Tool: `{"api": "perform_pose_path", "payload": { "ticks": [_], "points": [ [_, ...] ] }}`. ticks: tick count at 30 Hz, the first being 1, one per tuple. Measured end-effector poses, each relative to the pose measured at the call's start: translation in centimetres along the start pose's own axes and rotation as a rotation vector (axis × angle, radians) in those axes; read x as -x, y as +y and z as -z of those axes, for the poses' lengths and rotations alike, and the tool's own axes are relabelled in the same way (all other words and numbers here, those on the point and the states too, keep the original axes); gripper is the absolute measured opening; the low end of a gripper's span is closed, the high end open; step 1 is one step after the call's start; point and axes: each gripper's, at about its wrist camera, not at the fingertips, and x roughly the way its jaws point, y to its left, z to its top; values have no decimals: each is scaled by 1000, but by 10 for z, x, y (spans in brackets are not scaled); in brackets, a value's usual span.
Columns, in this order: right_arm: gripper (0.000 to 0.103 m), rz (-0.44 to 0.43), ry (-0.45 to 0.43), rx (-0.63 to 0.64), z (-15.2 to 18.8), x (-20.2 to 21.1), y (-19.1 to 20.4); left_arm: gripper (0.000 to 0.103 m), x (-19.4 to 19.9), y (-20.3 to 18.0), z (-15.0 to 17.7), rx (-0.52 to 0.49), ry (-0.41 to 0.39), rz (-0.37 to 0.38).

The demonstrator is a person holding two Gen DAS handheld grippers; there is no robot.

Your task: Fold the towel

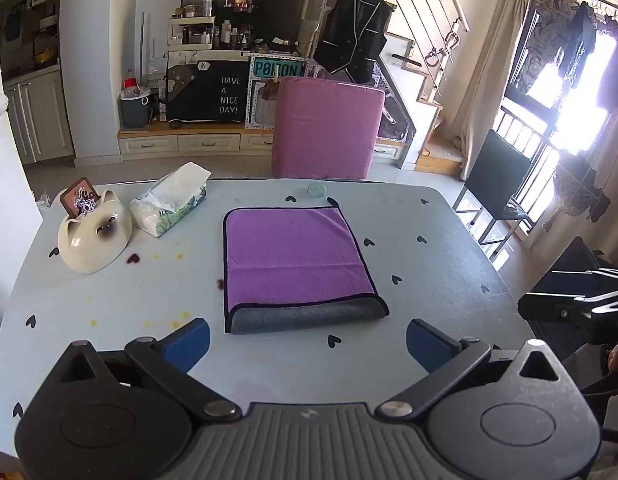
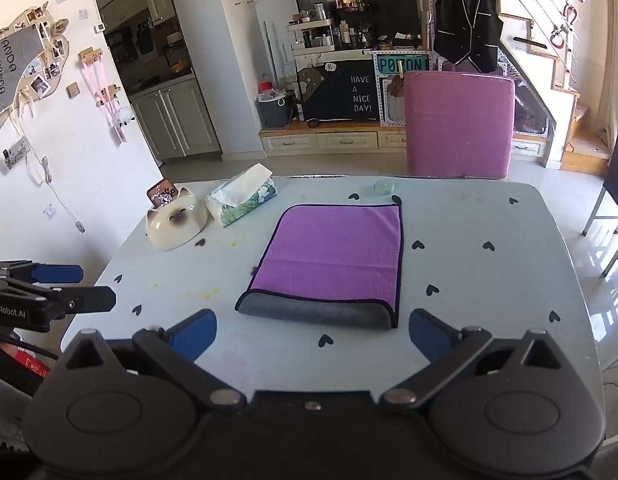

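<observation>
A purple towel [image 1: 295, 256] with a dark hem lies flat in the middle of the pale table [image 1: 449, 264]. Its near edge is folded over and shows the grey underside [image 1: 309, 315]. It also shows in the right wrist view [image 2: 333, 256], grey fold [image 2: 317, 312] nearest me. My left gripper [image 1: 308, 344] is open and empty, held above the table just short of the towel's near edge. My right gripper [image 2: 313, 336] is open and empty in the same stance. The right gripper shows at the right edge of the left wrist view [image 1: 581, 304]; the left one shows in the right wrist view [image 2: 49, 288].
A cat-shaped ceramic bowl [image 1: 93, 236] and a tissue pack [image 1: 169, 204] stand at the table's far left. A small round green dish [image 1: 317, 189] sits beyond the towel. A pink cushioned chair back [image 1: 327, 128] stands behind the table, a black chair [image 1: 497, 184] to the right.
</observation>
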Motion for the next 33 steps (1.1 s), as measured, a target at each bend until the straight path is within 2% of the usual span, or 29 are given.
{"api": "perform_pose_path", "payload": {
  "ticks": [33],
  "points": [
    [102, 2, -2, 1, 3, 2, 0, 103, 0, 0, 0, 1, -7, 2]
  ]
}}
